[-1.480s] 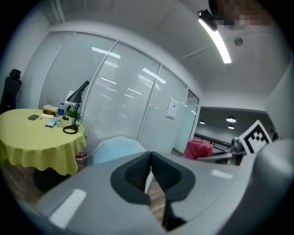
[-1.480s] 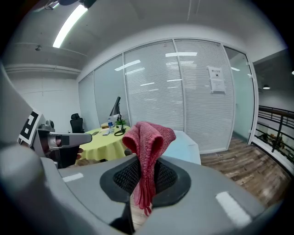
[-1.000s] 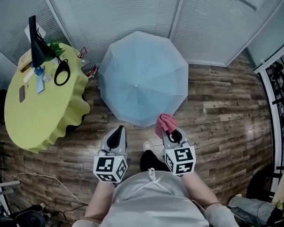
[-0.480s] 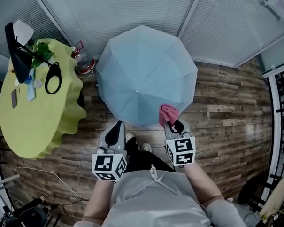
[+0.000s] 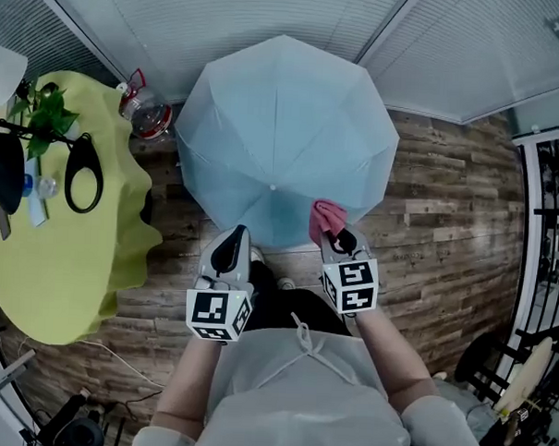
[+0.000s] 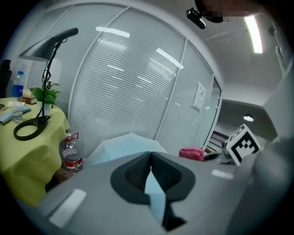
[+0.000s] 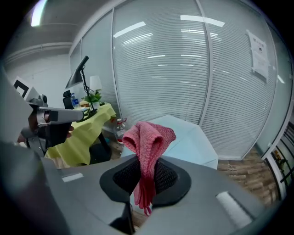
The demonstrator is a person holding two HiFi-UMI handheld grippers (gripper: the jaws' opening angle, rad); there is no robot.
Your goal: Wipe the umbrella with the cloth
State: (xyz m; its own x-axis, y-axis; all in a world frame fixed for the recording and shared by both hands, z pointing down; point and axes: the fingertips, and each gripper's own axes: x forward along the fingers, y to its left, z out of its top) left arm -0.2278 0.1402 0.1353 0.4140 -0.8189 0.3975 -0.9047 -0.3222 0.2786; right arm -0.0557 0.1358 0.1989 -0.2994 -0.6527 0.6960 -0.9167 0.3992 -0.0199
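Note:
An open light-blue umbrella (image 5: 284,125) rests canopy-up on the wooden floor in front of me. My right gripper (image 5: 339,243) is shut on a pink cloth (image 5: 327,220), which hangs over the canopy's near right edge. In the right gripper view the cloth (image 7: 149,135) stands bunched between the jaws (image 7: 146,172), with the umbrella (image 7: 190,142) beyond it. My left gripper (image 5: 230,252) is shut with nothing in it, at the umbrella's near edge. In the left gripper view its tips (image 6: 150,156) meet in front of the umbrella (image 6: 121,144), and the cloth (image 6: 192,153) shows at the right.
A round table with a yellow cover (image 5: 47,244) stands at the left, holding a black lamp (image 5: 74,167) and small items. A plastic bottle (image 5: 147,117) stands on the floor between table and umbrella. Blinds (image 5: 224,21) close off the back; a dark rack (image 5: 553,211) is at the right.
I have stepped toward the umbrella. Both grippers moved forward, and the pink cloth now lies over the canopy's near edge instead of short of it.

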